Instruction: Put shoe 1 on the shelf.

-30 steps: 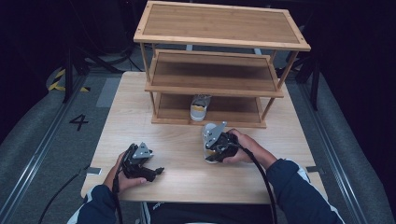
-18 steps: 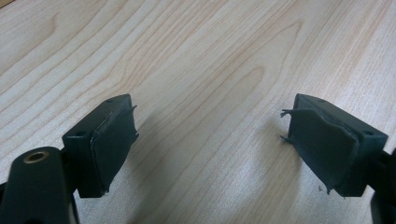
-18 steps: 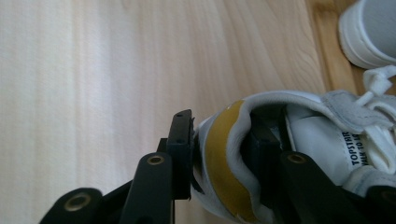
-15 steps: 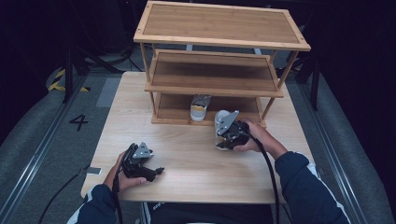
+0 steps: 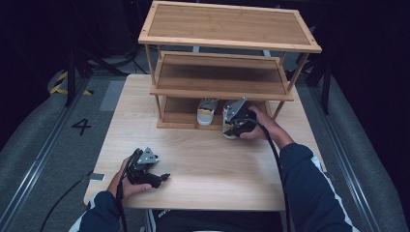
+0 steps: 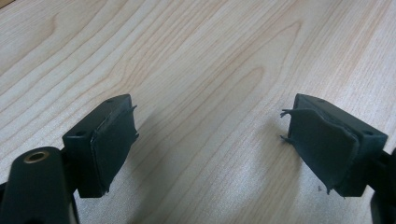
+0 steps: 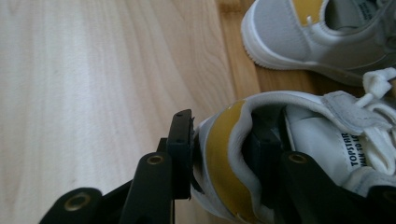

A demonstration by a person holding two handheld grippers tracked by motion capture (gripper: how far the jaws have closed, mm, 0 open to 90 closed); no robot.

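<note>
White sneaker (image 7: 289, 140): clamped at heel in my R gripper (image 7: 224, 135), carried fwd since a sec ago, now at rack (image 5: 227, 92) bottom shelf beside its mate (image 5: 206, 111).
L gripper (image 6: 210, 140): jaws apart, idle.

"4" on the floor (image 5: 81, 126); "TOPSTAR" on a shoe tongue (image 7: 356, 148)

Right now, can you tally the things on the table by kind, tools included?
Shoes: 2 — one white shoe on the bottom shelf, one held shoe clamped at its yellow heel.
Wooden shelf rack: 1.
Hand-held grippers: 2 — left hand-held gripper open over the bare table, right hand-held gripper shut on the shoe's heel.
Total: 5.
</note>
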